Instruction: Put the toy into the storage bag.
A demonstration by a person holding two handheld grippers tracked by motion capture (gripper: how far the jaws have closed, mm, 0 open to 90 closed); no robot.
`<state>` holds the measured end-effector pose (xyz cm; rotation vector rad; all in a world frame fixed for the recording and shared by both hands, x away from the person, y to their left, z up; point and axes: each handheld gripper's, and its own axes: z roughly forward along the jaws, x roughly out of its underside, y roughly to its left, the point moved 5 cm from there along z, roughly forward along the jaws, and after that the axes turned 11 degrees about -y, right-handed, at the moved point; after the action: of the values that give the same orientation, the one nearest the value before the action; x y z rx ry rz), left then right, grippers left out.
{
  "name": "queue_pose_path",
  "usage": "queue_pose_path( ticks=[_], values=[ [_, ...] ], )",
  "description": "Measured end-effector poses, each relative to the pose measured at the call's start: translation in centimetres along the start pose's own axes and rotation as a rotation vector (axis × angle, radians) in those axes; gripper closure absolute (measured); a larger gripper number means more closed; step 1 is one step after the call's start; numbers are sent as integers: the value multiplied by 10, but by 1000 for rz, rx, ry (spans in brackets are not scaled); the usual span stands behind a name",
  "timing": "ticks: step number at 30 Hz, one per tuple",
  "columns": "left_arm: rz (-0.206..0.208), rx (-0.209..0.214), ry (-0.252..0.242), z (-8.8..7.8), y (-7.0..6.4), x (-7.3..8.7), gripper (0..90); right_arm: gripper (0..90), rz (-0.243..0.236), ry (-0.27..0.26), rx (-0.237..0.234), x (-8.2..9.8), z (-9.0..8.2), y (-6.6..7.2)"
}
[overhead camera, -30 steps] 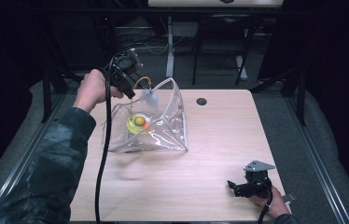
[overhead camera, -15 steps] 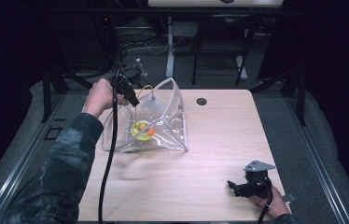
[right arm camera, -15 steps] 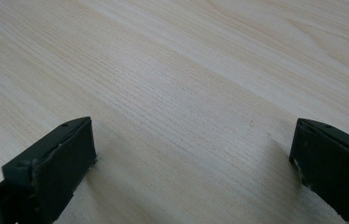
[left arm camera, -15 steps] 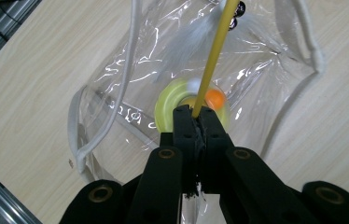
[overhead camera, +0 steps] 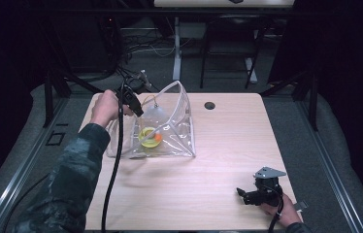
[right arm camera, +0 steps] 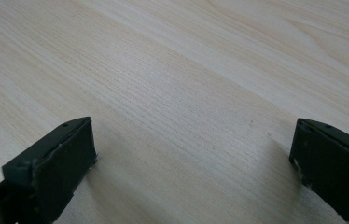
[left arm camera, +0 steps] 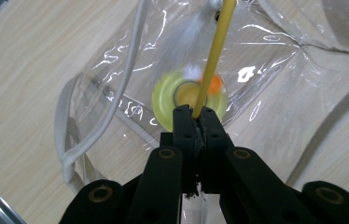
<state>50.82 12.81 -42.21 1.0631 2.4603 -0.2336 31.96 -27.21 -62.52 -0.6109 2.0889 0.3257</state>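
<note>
The room is dark, with black frame legs and loose cables on the floor beyond the far edge of the table. The pale wooden table (overhead camera: pixel 228 145) carries a small round dark grommet (overhead camera: pixel 210 105) near its far edge.

On the left half, toward the far side, sits a clear plastic bag (overhead camera: pixel 179 131) with white handles, its mouth open upward. Inside it lies a yellow ring toy (overhead camera: pixel 147 136) with an orange spot.

A thin yellow stick (left arm camera: pixel 212 56) is held over the bag; in the left gripper view its long axis runs away from the jaws toward the bag's interior, with a white feathery tuft blurred near its far end.

The left gripper (left arm camera: pixel 196 116) has its 2 jaws clamped tight on the stick's near end. The right gripper (right arm camera: pixel 191 154) rests low over the near right corner, its 2 jaws wide apart with bare wood between them.
</note>
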Motion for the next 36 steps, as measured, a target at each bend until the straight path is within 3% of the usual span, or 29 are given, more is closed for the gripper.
queue_pose_path(
  ticks=[12, 13, 19, 20, 27, 28, 36],
  values=[
    [-37, -11, -40, 0, 5, 5, 859, 0, -1, 1, -2, 0, 0, 0],
    [-40, 9, -73, -4, 3, 5, 833, 0, 0, 1, -2, 0, 0, 0],
    [-31, 15, -100, -17, -1, 7, 697, 0, 0, 0, 0, 0, 0, 0],
    [-31, 19, -107, -20, -1, 8, 607, 0, 3, -2, -5, 0, 0, 0],
    [-38, 0, -129, -41, 1, 18, 319, 0, 0, 0, 0, 0, 0, 0],
    [-43, -16, -151, -48, 3, 23, 272, 0, -1, 1, -2, 0, 0, 0],
    [-59, -33, -195, -67, 3, 40, 130, 0, 0, 0, 0, 0, 0, 0]
  ],
)
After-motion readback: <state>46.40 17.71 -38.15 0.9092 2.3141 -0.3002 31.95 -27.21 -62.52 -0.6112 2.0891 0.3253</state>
